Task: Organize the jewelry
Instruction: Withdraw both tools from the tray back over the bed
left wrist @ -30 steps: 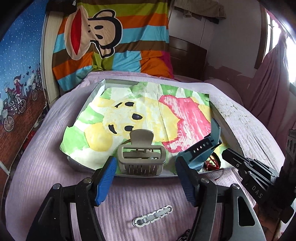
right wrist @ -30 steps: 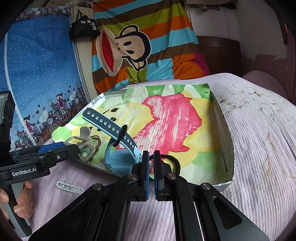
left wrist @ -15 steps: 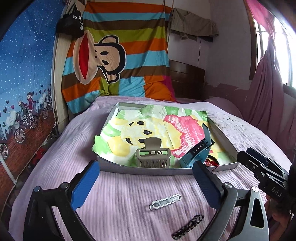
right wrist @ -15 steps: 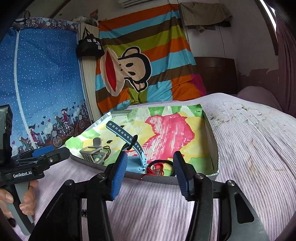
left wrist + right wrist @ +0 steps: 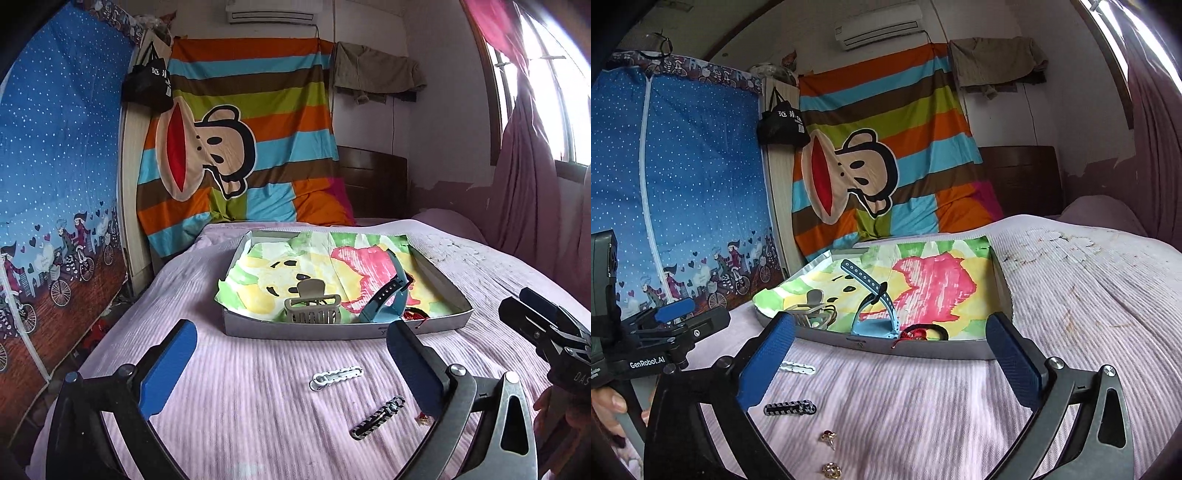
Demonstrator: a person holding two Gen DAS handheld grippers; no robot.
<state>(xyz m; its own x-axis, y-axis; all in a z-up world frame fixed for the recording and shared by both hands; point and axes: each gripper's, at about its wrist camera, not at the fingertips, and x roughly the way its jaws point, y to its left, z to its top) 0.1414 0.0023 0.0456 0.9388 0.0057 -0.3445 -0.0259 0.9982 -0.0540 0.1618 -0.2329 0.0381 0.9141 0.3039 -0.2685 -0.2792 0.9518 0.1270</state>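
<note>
On the bed (image 5: 258, 387), through the left wrist camera, I see my left gripper (image 5: 291, 354) with jaws wide apart and nothing between them. Ahead sits the tray (image 5: 332, 329), holding a grey claw clip (image 5: 312, 308), a blue watch (image 5: 388, 299) leaning on its strap, and a red cord (image 5: 413, 315) at the near right corner. Outside the tray, on the sheet, lie a white clip (image 5: 336, 376) and, nearer me, a black clip (image 5: 378, 417). A small gold piece (image 5: 424, 419) is just beside the right finger. The right gripper (image 5: 543, 325) shows at the right edge.

Through the right wrist camera, my right gripper (image 5: 890, 354) is opening its jaws, already wide, with nothing gripped. The tray (image 5: 942, 349) is just ahead; the watch (image 5: 875, 317) and red cord (image 5: 916, 334) sit by its near wall. On the sheet below lie the black clip (image 5: 790, 408), the white clip (image 5: 796, 367), and two gold earrings (image 5: 827, 435) (image 5: 832, 469) close to the camera.

I judge the next step is fetching a loose piece. I would take the black clip across its narrow width, jaws brought low to the sheet, closing slowly so the soft bedding does not bunch. The earrings are tiny; I would pinch them squarely or they may slip.
</note>
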